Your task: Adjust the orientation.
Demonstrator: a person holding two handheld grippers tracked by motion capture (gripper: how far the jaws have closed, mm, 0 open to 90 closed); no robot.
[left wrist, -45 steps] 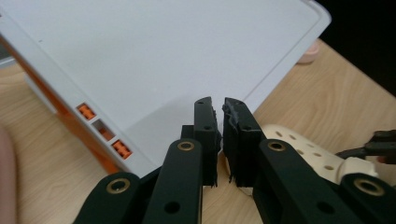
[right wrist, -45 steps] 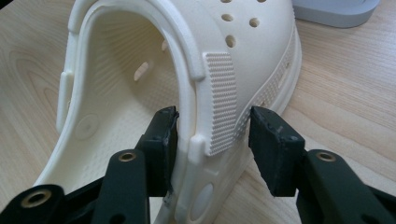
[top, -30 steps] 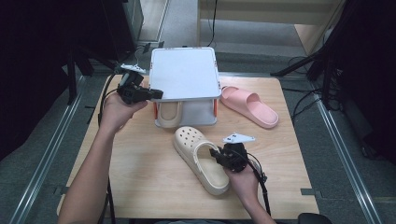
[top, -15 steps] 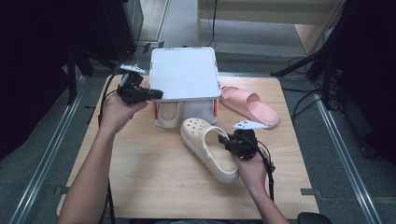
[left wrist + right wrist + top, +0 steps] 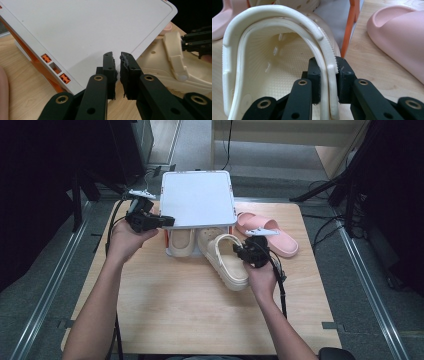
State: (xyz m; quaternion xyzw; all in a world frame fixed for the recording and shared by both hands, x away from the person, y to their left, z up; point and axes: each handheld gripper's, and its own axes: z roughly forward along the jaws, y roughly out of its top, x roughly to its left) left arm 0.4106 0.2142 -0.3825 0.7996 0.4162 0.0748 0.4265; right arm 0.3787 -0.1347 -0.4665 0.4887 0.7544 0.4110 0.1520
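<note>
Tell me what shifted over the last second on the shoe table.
The right gripper, clamped on the cream clog's rim, has carried it up the table, toe now under the white lid beside the clog already in the box. The left gripper still holds the lid raised; the pink slide hasn't moved.

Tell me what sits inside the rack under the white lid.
Under the white lid, one cream shoe fills the left slot; the clog noses into the right. Deeper parts are covered.

Left tongs (image 5: 117, 72) pinch the white lid's (image 5: 87, 32) edge beside a cream clog (image 5: 175, 65).
</note>
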